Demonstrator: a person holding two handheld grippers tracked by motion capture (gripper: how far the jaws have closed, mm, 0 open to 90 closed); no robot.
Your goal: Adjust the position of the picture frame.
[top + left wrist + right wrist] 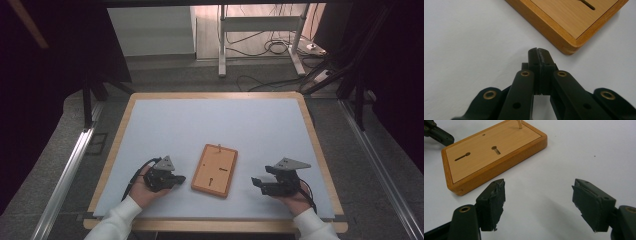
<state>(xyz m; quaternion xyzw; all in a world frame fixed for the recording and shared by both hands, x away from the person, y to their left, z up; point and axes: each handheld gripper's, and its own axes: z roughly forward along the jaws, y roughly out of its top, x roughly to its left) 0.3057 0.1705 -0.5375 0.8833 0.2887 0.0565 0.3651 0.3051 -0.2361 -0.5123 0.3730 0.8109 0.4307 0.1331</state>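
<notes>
A flat wooden board [215,170] with keyhole slots and a small upright peg [219,148] lies on the white table top [215,125], between my two grippers. My left gripper [181,178] rests just left of the board, pointing at it, its jaws pressed together with nothing between them; in the left gripper view its tips [539,51] sit close to the board's corner [569,37]. My right gripper [256,183] rests right of the board, open and empty, with bare table between its pads [491,202]. The board [491,152] lies ahead of it.
The table's wooden rim [215,95] frames the white top. Beyond the far edge stand a metal frame [260,40] and loose cables [270,47] on the floor. Dark stands flank both sides. White sleeves enter from the bottom.
</notes>
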